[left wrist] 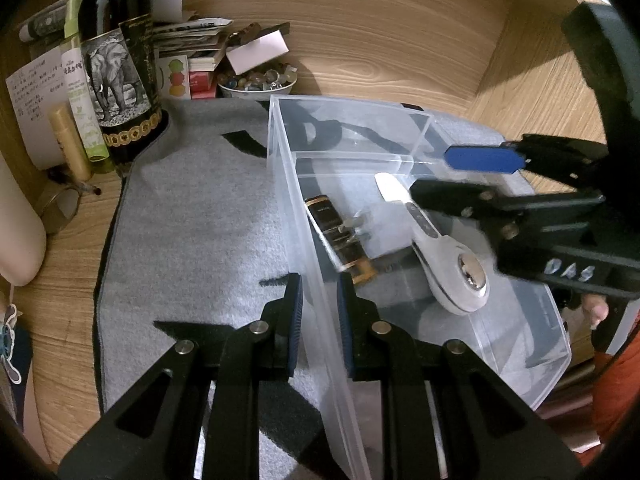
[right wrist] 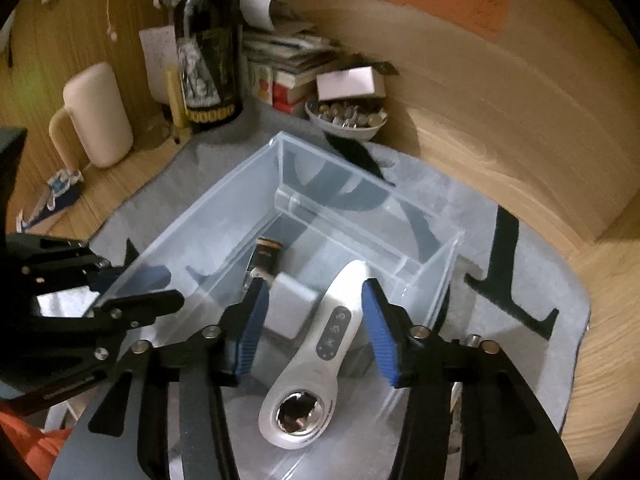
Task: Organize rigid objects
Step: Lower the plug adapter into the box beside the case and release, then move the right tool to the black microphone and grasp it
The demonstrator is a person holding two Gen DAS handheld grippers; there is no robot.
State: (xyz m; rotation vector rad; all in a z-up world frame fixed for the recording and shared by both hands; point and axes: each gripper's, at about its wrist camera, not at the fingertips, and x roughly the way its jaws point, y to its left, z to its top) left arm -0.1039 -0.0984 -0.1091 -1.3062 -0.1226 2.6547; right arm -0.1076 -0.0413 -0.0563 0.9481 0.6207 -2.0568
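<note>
The left gripper (left wrist: 319, 312) straddles the near side wall of a clear plastic organizer box (left wrist: 298, 184), one blue pad outside and one inside; whether the pads actually press the wall cannot be told, though they stand close around it. The right gripper (right wrist: 312, 328) is spread wide over the box, its blue pads on either side of a white handheld device (right wrist: 320, 344) with a row of buttons on its handle and a round metal head. One finger seems to touch the handle, the other stands apart from it. From the left wrist view the device (left wrist: 444, 256) is tilted, head toward the box's near end, handle under the right gripper (left wrist: 452, 178).

Deeper in the same large compartment lies a black and gold lighter-like case (left wrist: 340, 236), close to the side wall. A narrower compartment runs across the far end behind a clear divider.

The box sits on a grey felt mat (left wrist: 192, 216) on the wooden surface (left wrist: 400, 40). Beyond the mat stand a dark bottle with an elephant label (left wrist: 116, 64), a small bowl of beads (left wrist: 258, 82) and a stack of papers (left wrist: 192, 36).
</note>
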